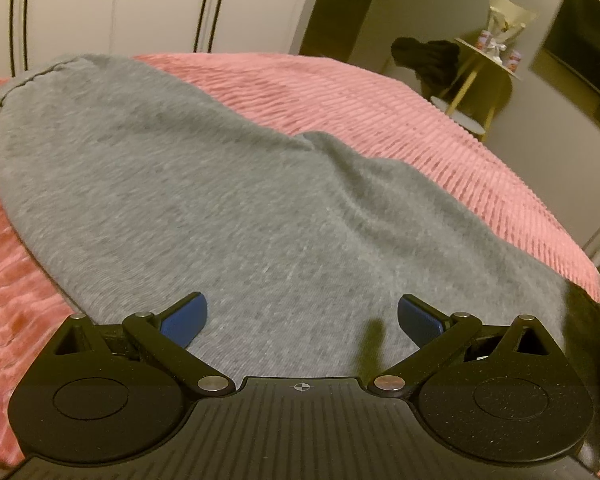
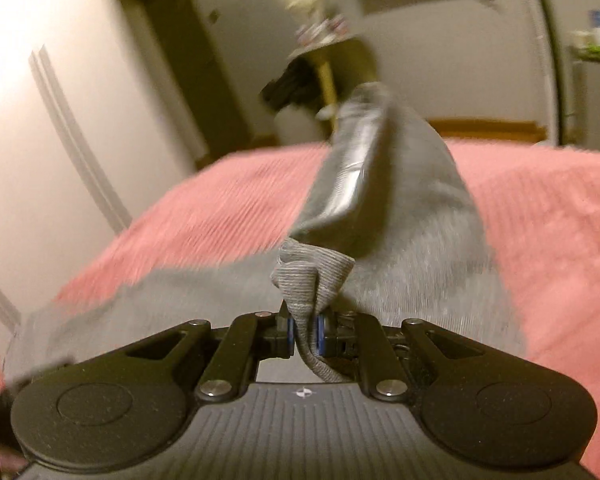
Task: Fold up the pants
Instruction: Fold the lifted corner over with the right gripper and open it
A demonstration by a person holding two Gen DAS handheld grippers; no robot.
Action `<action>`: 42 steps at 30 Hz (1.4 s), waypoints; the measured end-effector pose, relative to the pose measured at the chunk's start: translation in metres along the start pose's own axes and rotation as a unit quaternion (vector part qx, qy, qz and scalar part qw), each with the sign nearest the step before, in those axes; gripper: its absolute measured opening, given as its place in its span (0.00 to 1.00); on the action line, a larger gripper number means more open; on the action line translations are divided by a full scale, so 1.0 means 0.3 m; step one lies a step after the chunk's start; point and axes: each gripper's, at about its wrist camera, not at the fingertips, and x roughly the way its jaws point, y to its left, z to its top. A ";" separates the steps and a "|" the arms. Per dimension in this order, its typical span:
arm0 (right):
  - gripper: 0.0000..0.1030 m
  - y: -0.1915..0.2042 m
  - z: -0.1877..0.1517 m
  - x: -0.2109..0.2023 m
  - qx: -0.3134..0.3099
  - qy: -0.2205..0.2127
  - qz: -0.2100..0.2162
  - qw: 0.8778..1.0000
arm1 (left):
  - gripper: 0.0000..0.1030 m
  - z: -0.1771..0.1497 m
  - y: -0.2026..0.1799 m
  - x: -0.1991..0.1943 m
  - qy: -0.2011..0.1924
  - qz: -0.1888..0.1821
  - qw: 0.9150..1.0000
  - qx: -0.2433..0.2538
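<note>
Grey pants point(image 1: 204, 184) lie on a pink ribbed bedspread point(image 1: 400, 112), one hem at the far left. My left gripper point(image 1: 302, 316) hovers just over the grey cloth, wide open and empty, blue pads point(image 1: 184, 320) apart. My right gripper point(image 2: 305, 330) is shut on a bunched ribbed edge of the pants point(image 2: 312, 276) and holds it lifted; the cloth point(image 2: 412, 216) rises in a fold above the bedspread point(image 2: 540, 216). The right wrist view is blurred by motion.
A white wardrobe point(image 1: 120, 4) stands behind the bed. A small round side table point(image 1: 488, 60) with jars and dark clothing point(image 1: 428, 60) stands at the far right, beside a dark TV screen point(image 1: 584, 48). A wooden bed edge point(image 2: 492, 130) shows.
</note>
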 end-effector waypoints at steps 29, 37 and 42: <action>0.51 -0.202 -0.122 -0.115 0.213 0.048 0.035 0.975 | 1.00 -0.016 -0.035 -0.009 -0.003 0.002 1.000 0.027; 0.52 -0.376 -0.200 -0.167 0.388 0.019 0.034 0.921 | 1.00 -0.021 -0.048 -0.015 -0.003 0.003 0.999 0.034; 0.52 -0.370 -0.201 -0.167 0.381 0.010 0.025 0.924 | 1.00 -0.020 -0.050 -0.016 -0.001 0.003 0.999 0.033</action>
